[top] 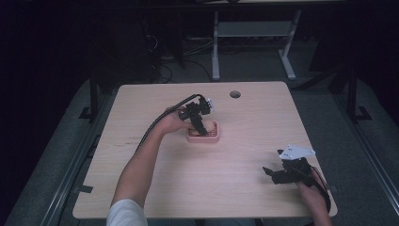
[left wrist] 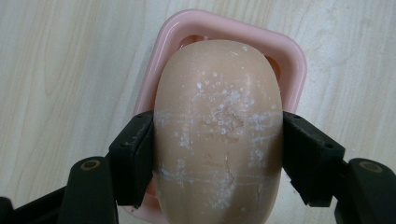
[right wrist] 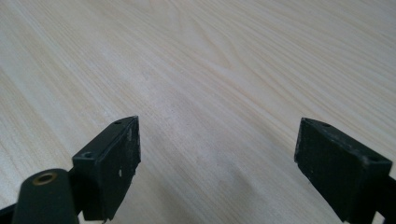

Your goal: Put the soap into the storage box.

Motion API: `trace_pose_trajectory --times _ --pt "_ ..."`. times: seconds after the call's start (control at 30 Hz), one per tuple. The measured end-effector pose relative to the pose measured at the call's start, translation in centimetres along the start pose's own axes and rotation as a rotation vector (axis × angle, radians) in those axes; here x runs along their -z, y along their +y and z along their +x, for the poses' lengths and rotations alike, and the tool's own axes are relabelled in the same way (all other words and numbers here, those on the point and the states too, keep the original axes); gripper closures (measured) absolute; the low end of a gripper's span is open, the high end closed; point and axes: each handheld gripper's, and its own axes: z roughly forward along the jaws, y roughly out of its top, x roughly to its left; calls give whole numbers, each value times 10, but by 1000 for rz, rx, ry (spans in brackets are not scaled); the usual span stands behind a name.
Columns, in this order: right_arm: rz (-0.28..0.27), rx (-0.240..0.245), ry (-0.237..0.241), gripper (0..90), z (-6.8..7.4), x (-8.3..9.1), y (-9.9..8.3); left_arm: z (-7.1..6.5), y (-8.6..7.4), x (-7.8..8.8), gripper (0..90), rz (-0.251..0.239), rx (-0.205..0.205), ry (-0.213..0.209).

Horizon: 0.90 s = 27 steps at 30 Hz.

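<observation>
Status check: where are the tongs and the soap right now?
Left tongs clamped on soap bar, over pink dish. Right tongs open, holding nothing, above bare table. Nothing in the way.

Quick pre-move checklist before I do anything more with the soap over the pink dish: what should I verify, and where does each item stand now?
1. Grip: left gripper has both jaws pressed on the sides of the soap bar: ok.
2. Alignment: soap sits over the pink soap dish, rim showing on three sides: ok.
3. Soap seated in the dish or held above it: cannot tell.
4. Soap surface: white flecks and scratch lines, fine cracks low down; slip risk: cannot tell.
5. Right gripper open over bare table, away from the dish: ok.
6. Dish well in from the table edges: ok.
</observation>
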Motion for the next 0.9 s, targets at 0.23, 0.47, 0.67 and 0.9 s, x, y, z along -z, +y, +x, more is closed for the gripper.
trace_pose_trajectory --times 0.23,0.47,0.67,0.9 --pt "0 0 0 138 0 0 0 2 0 -3 323 1 10 -4" --pt "-2 0 -1 138 0 0 0 3 0 -5 323 5 17 -8" --pt "1 6 -1 138 0 0 0 3 1 -7 323 10 18 -5" --pt "-2 13 0 138 0 0 0 3 1 -8 322 18 17 1"
